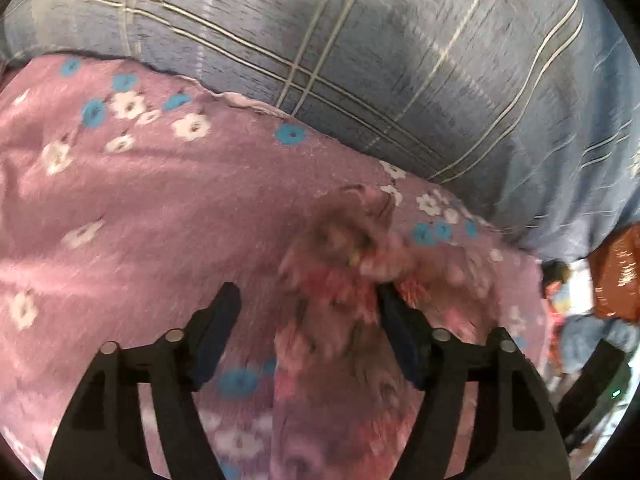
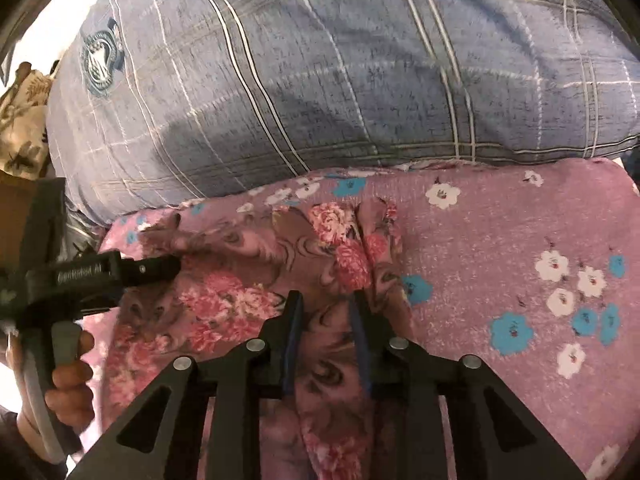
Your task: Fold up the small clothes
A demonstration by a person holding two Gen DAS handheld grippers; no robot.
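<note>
Holding my right gripper [image 2: 326,300] over the rose-print garment [image 2: 240,280] — jaws narrowed around a raised ridge of its cloth, though whether the pads truly pinch it I cannot tell. My left gripper [image 1: 308,300] stands wide apart, nothing clamped; its view is blurred, the garment's bunched edge lying against one finger. The garment lies rumpled on the mauve flowered bedsheet [image 2: 500,240], just in front of the blue plaid pillow [image 2: 320,80]. To do this well, I judge: take a firm bite of one layer only, lift clear of the sheet, draw the fold straight — not dragging. Count: one garment, one pillow, two grippers.
</note>
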